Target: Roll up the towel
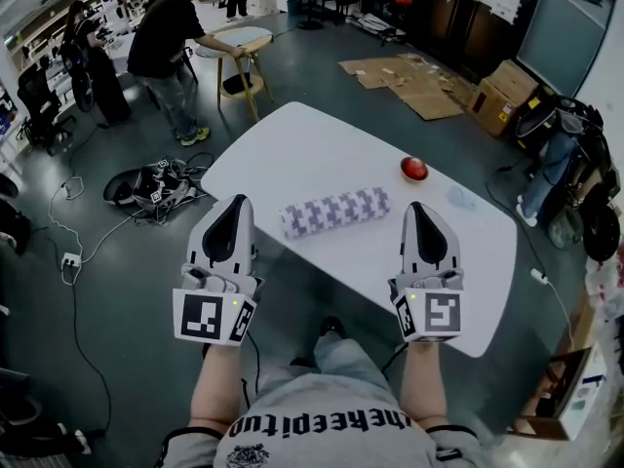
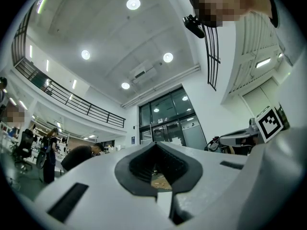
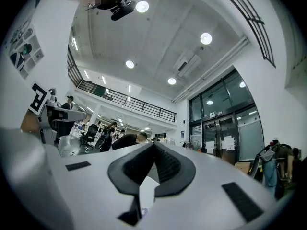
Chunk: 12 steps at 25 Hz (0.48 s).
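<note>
Looking at the table (image 1: 322, 144): white top with rounded corners, set at a slant in the head view, its near edge running under both grippers. The far half is bare. Only a red round thing (image 1: 414, 169) sits toward the right edge, well apart from the towel. The floor around is open grey, with a heap of cables and gear (image 1: 156, 188) off the left corner and flattened cardboard (image 1: 405, 81) beyond the far side. A person (image 1: 171, 42) leans on a small round table (image 1: 239, 39) at the back. The towel (image 1: 335, 212) lies on the near part of the table, close to the edge, between the two grippers. It is rolled into a tight cylinder, white with a purple check-like pattern, long axis across, right end slightly farther away. Left gripper (image 1: 237, 203): jaws closed, nothing between them. Right gripper (image 1: 421, 206): same, closed and empty. Both sit apart from the towel's ends.
</note>
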Motion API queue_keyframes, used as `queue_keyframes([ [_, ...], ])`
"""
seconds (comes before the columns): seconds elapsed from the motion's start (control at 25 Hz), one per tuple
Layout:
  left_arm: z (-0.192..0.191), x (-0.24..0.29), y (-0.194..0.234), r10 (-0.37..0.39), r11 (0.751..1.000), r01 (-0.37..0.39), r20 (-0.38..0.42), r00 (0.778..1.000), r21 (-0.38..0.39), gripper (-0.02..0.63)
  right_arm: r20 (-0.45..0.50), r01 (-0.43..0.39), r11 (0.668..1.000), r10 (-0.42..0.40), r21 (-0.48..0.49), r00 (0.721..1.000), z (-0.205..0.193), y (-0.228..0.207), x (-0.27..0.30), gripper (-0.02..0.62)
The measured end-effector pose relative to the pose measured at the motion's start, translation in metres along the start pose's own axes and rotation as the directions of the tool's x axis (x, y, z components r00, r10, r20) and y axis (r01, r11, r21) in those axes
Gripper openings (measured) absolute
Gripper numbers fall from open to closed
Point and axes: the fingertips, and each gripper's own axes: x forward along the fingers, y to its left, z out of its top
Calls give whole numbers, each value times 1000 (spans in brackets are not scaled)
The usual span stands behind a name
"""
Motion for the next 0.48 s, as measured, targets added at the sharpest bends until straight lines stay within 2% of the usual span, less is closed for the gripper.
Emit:
queue_keyframes([
  [0.32, 7, -7, 14, 3, 1000, -3, 3, 1000, -8, 5, 2, 4, 1000, -4, -4, 1000, 9, 13, 2, 2],
  [0.48, 6, -1, 9, 6, 1000, -6, 3, 1000, -11, 6, -2, 12, 1000, -12, -2, 1000, 8, 4, 4, 2],
])
